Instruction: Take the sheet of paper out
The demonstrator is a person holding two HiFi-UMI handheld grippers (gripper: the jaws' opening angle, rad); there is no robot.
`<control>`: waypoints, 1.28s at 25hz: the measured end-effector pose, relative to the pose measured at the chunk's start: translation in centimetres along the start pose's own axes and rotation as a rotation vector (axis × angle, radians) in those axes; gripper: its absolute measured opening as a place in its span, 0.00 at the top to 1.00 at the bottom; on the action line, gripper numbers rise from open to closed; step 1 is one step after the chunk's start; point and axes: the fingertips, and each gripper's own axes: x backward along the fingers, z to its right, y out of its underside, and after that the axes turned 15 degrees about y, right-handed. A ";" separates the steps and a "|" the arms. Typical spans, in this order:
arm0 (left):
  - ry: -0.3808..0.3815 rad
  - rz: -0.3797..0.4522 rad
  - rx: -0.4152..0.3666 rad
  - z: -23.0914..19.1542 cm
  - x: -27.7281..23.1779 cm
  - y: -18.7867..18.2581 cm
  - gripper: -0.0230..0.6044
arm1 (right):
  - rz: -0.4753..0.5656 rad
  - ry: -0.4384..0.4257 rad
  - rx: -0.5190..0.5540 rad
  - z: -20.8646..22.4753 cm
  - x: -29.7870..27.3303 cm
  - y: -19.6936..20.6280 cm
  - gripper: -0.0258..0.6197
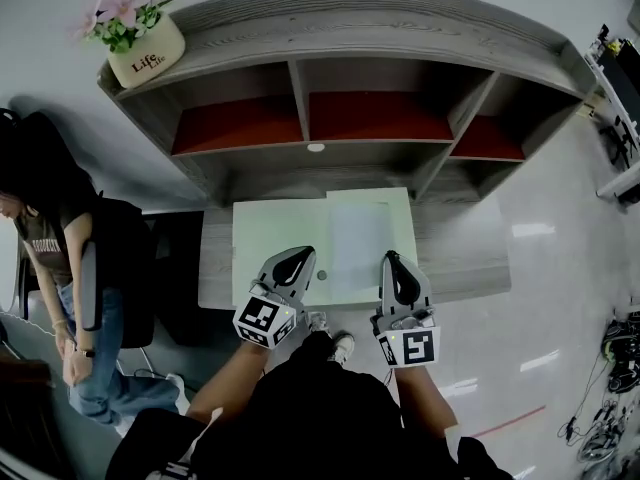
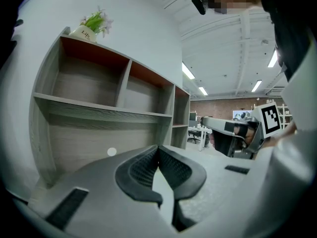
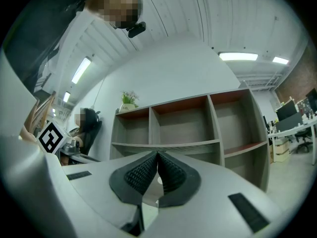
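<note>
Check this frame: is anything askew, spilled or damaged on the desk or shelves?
Nothing stands out. The sheet of paper lies flat on the pale green mat, and the flower pot stands upright on the shelf unit. The left gripper and right gripper are shut, empty.

Bright, even light (fisheye edges)

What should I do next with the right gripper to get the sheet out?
Probably open the right gripper and ease it toward the near edge of the white sheet. Both it and the left gripper are shut and empty, hovering at the front of the desk, where the sheet lies flat.
</note>
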 end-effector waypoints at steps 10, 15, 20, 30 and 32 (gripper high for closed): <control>0.021 0.014 0.038 -4.5 -1.6 0.4 0.95 | -0.027 -0.024 0.061 -1.4 -5.1 0.9 0.92; 0.070 -0.013 0.069 -5.5 -2.9 1.7 0.95 | -0.061 -0.020 0.077 -1.6 -6.9 2.5 0.92; 0.036 -0.031 0.082 -6.6 -3.6 3.2 0.95 | -0.080 -0.002 0.098 -0.9 -7.9 3.4 0.92; -0.027 -0.116 0.178 -7.3 -5.8 6.7 0.95 | -0.108 -0.067 0.101 1.4 -10.5 4.6 0.92; -0.055 -0.142 0.210 -7.3 -6.2 8.0 0.95 | -0.120 -0.092 0.097 1.6 -10.5 5.1 0.92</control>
